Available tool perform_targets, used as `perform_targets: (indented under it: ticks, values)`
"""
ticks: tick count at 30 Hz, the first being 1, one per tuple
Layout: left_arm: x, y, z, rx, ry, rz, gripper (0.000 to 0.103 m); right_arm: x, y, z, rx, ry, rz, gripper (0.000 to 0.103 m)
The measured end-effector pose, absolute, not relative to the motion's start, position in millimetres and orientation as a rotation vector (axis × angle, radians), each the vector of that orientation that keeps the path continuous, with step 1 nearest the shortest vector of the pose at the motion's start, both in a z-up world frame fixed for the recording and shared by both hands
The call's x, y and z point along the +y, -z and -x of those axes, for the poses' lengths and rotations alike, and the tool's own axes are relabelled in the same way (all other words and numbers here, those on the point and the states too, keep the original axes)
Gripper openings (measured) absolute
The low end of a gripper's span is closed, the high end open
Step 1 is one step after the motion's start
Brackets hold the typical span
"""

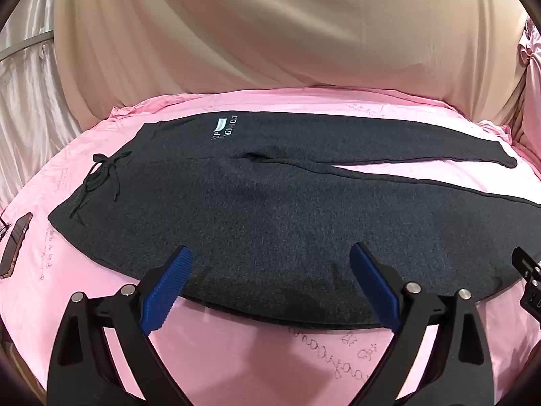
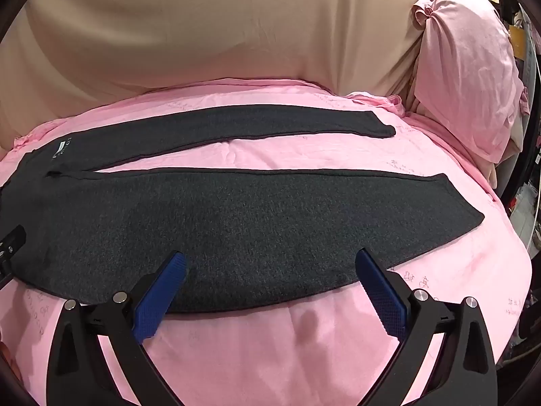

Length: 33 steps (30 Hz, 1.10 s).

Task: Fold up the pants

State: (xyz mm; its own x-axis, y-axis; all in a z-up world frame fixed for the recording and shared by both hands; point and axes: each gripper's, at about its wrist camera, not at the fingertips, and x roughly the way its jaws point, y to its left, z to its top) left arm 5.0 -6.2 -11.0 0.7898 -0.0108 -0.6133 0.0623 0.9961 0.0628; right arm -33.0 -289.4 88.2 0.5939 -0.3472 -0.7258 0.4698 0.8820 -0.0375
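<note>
Dark grey pants (image 1: 257, 203) lie flat on a pink bed sheet (image 1: 270, 358), waistband with a black drawstring (image 1: 101, 176) at the left, both legs running right. A white printed logo (image 1: 225, 128) sits near the far hip. My left gripper (image 1: 270, 264) is open above the near edge of the hip area, holding nothing. In the right wrist view the pants (image 2: 257, 223) show both legs, split apart toward the cuffs. My right gripper (image 2: 270, 267) is open above the near leg's near edge, empty.
A phone (image 1: 15, 243) lies on the sheet left of the waistband. A beige curtain (image 1: 270, 34) hangs behind the bed. A pink pillow (image 2: 466, 67) stands at the far right. The other gripper's black body (image 1: 527, 280) shows at the right edge.
</note>
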Motion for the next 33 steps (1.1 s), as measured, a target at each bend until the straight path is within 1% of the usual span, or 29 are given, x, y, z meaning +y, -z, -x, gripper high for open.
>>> perform_targets:
  ticks: [33]
  values:
    - [-6.9,13.5,-4.7,0.659,0.025,-0.093,0.093,-290.6,-88.3,33.1,0.805,0.473,-0.168,0.098]
